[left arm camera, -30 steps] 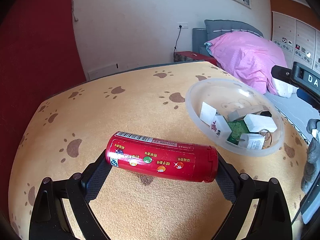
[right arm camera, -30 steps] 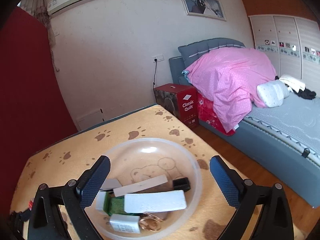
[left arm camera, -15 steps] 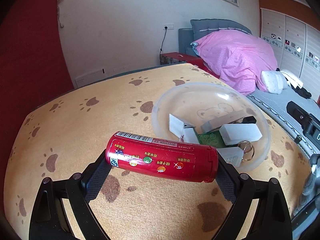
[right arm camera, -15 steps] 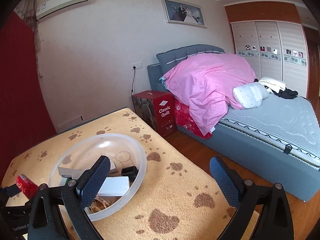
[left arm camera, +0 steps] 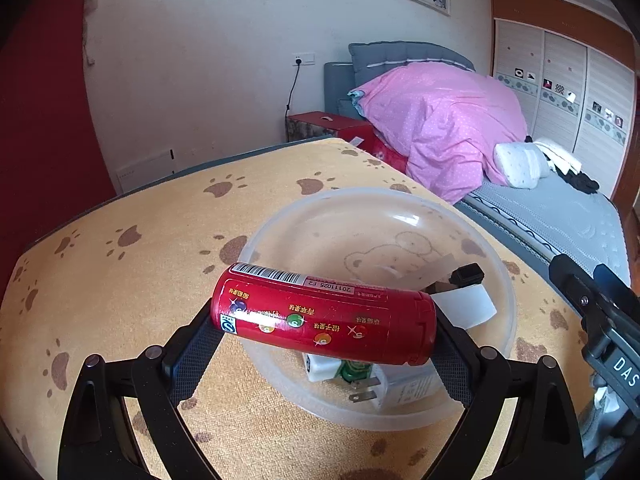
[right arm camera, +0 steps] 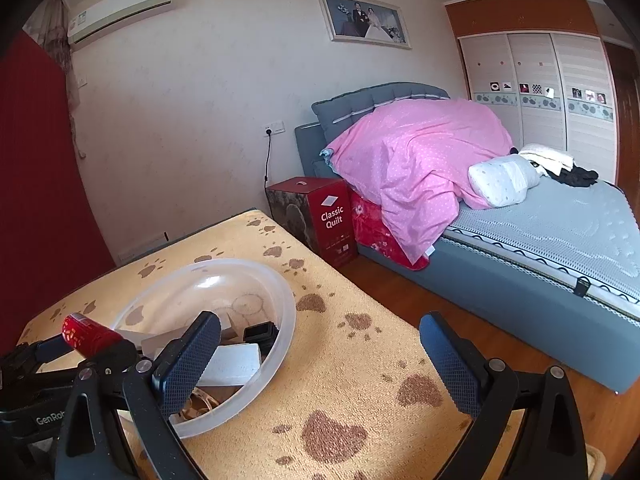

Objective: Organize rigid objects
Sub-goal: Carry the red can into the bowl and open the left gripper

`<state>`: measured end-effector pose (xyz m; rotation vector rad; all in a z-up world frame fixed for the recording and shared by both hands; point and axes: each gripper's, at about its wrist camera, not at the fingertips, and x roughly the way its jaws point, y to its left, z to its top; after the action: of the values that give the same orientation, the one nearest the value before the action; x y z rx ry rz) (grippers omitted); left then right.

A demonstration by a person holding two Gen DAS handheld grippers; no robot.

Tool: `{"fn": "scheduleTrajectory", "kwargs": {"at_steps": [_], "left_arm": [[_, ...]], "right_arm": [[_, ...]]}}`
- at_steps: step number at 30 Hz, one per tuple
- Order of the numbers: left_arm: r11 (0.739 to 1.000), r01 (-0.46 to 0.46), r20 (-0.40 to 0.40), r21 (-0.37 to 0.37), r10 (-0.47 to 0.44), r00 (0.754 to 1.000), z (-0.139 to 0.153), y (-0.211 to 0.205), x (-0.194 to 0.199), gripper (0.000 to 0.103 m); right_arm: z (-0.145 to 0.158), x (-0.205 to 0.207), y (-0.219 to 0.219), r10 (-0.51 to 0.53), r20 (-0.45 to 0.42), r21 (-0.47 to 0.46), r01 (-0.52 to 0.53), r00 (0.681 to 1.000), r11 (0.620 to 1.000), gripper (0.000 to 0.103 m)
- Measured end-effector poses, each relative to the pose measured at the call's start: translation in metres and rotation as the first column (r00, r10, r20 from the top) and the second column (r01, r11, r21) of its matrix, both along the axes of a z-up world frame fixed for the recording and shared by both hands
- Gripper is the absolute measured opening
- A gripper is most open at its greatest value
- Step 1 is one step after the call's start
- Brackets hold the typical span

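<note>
A red cylindrical tin point(left arm camera: 324, 316) with a barcode strip lies sideways between the pads of my left gripper point(left arm camera: 322, 346), which is shut on its two ends. It hangs just above the near side of a clear plastic bowl point(left arm camera: 360, 196) on the paw-print cloth. The bowl holds a white plug adapter point(left arm camera: 384, 388), a white block point(left arm camera: 464, 308), a small black box point(left arm camera: 466, 276) and a green piece point(left arm camera: 354, 370). My right gripper point(right arm camera: 320, 356) stands open and empty to the right of the bowl point(right arm camera: 240, 268). That view also shows the red tin point(right arm camera: 86, 334) at the far left.
The yellow paw-print cloth point(right arm camera: 360, 360) covers the table, whose right edge drops to a wooden floor. A red "Classic Quilt" box point(right arm camera: 320, 216) and a bed with a pink duvet point(right arm camera: 420, 160) stand beyond. A red wall point(left arm camera: 40, 120) runs along the left.
My left gripper has carried the red tin to the right, from over bare cloth to over the bowl's near side. My right gripper has swung right, off the bowl, and sunk a little.
</note>
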<state>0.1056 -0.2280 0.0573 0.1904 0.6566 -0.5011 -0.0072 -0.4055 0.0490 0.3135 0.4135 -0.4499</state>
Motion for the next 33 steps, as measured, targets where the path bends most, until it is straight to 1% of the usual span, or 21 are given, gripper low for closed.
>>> {"fn": "scheduleTrajectory", "kwargs": {"at_steps": [10,14,22,26,30,33], "left_arm": [[1.0,0.021,-0.006,0.006,-0.021,1.0,-0.005,-0.012,0.011,0.095],[1.0,0.017,-0.023,0.001,-0.017,1.0,-0.008,-0.013,0.016,0.095],[1.0,0.025,-0.026,-0.004,-0.025,0.999,-0.008,-0.013,0.014,0.096],[1.0,0.024,-0.027,-0.004,-0.025,0.999,-0.008,-0.013,0.014,0.096],[1.0,0.008,-0.022,0.0,-0.008,1.0,-0.009,-0.008,0.01,0.096],[1.0,-0.005,-0.001,-0.005,0.005,1.0,-0.005,-0.002,0.003,0.097]], "right_arm": [[-0.001,-0.003,0.002,0.015,0.002,0.012,-0.015,1.0,1.0,0.102],[-0.001,-0.001,0.001,0.022,-0.002,0.014,-0.022,1.0,1.0,0.102],[-0.001,0.0,0.003,0.031,-0.007,0.019,-0.031,0.999,0.999,0.102],[-0.003,0.002,0.004,0.055,-0.016,0.027,-0.054,0.998,0.998,0.103],[-0.005,0.004,0.005,0.075,-0.026,0.035,-0.074,0.997,0.997,0.103],[-0.006,0.004,0.005,0.08,-0.029,0.04,-0.079,0.996,0.996,0.103]]}}
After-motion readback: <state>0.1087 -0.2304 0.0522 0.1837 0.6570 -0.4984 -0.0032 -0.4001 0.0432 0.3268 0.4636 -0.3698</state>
